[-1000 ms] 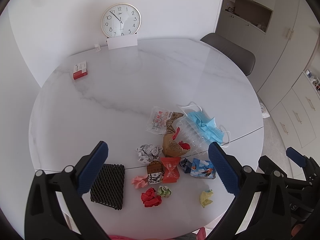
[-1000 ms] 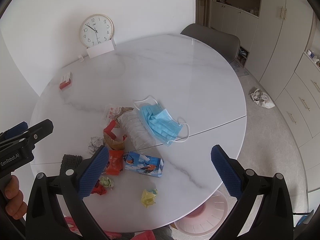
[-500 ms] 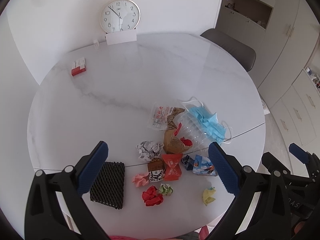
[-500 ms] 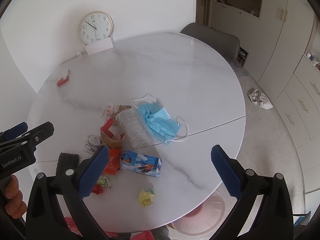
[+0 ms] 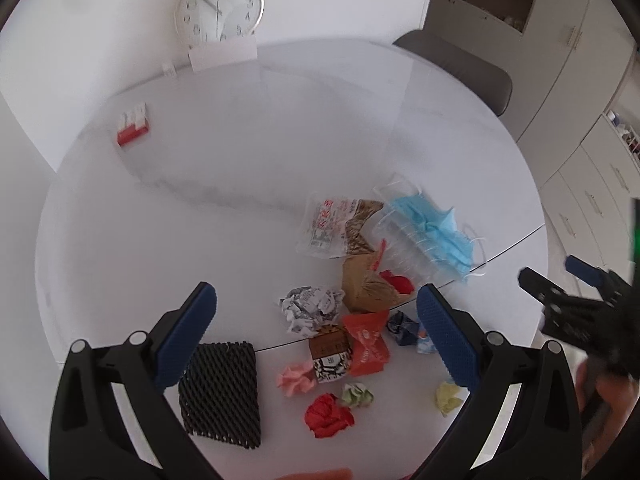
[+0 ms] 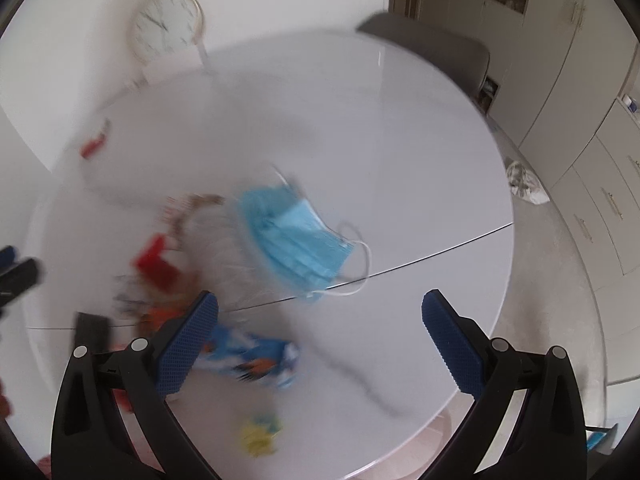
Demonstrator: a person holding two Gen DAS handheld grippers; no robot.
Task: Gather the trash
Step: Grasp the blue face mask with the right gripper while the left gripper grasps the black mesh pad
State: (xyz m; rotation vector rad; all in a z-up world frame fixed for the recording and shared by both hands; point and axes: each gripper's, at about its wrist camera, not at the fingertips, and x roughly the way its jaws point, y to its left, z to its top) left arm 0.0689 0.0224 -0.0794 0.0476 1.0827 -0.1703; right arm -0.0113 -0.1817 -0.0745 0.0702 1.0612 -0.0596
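Round marble table (image 5: 240,184), litter bunched at its near edge. Our left gripper (image 5: 316,340) and right gripper (image 6: 320,340) both gape wide, empty, above the trash pile (image 5: 352,320). Since a second ago both views have dropped closer; right view blurs. Blue mask (image 6: 296,240) lies nearest right; approach underway, nothing collected.

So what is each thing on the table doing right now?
left gripper: open, empty
right gripper: open, empty
blue face mask: lying crumpled on the table
black foam net: flat
red paper ball: crumpled
brown paper bag: torn open
clock: upright
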